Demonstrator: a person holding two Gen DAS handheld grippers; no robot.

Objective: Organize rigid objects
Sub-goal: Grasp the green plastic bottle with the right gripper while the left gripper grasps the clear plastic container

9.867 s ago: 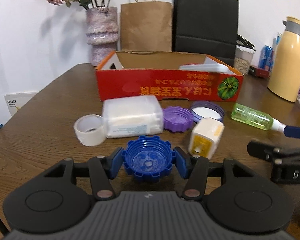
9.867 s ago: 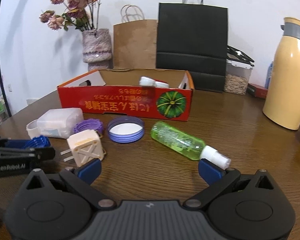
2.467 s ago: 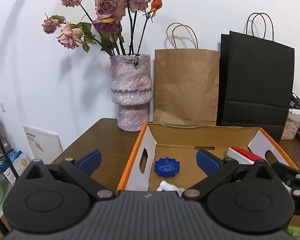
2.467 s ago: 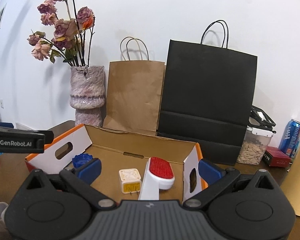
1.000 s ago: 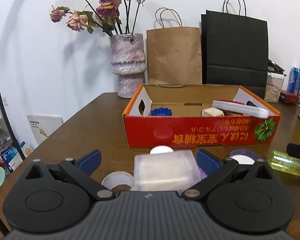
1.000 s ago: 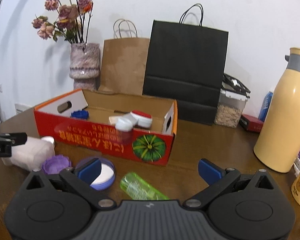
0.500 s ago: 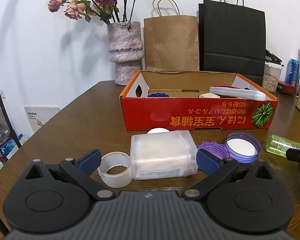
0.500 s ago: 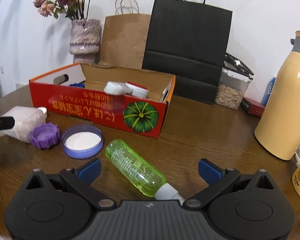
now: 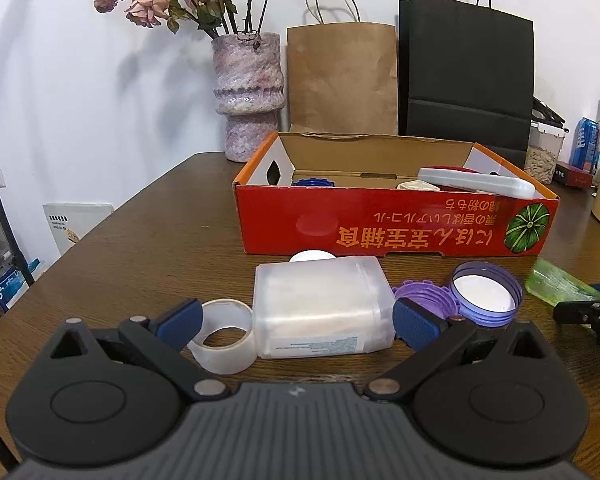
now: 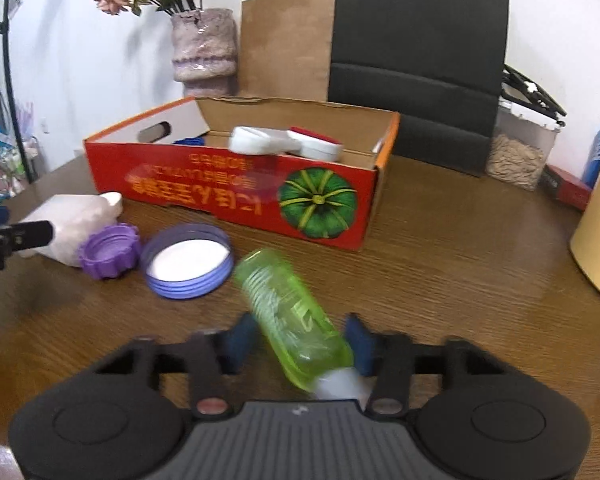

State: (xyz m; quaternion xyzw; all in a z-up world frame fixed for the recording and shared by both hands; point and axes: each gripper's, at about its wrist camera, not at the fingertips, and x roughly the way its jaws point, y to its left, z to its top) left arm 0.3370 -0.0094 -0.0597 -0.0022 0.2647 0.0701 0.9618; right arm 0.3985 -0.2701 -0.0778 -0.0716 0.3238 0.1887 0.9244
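Right gripper (image 10: 296, 342) low over the wooden table (image 10: 440, 280), fingers drawn in on the green spray bottle (image 10: 292, 316) — jaws have just been closing, bottle between them, blue pads at its flanks near the white cap end. Frame is blurred, so pad contact looks made but edges are soft. Bottle lies on its side on the table, base pointing toward the red cardboard box (image 10: 236, 188).

Left gripper (image 9: 296, 320) spread wide, nothing gripped. Between and just beyond its fingers: translucent plastic container (image 9: 320, 308) lying flat, clear tape roll (image 9: 222, 336) touching its left end, purple ridged cap (image 9: 424, 296) at its right, then the lilac lid (image 9: 486, 294) open side up.

Inside the box — a blue cap (image 9: 312, 183) at left, a white and red brush (image 9: 476, 184) propped toward the right, a cream block beside it, mostly hidden
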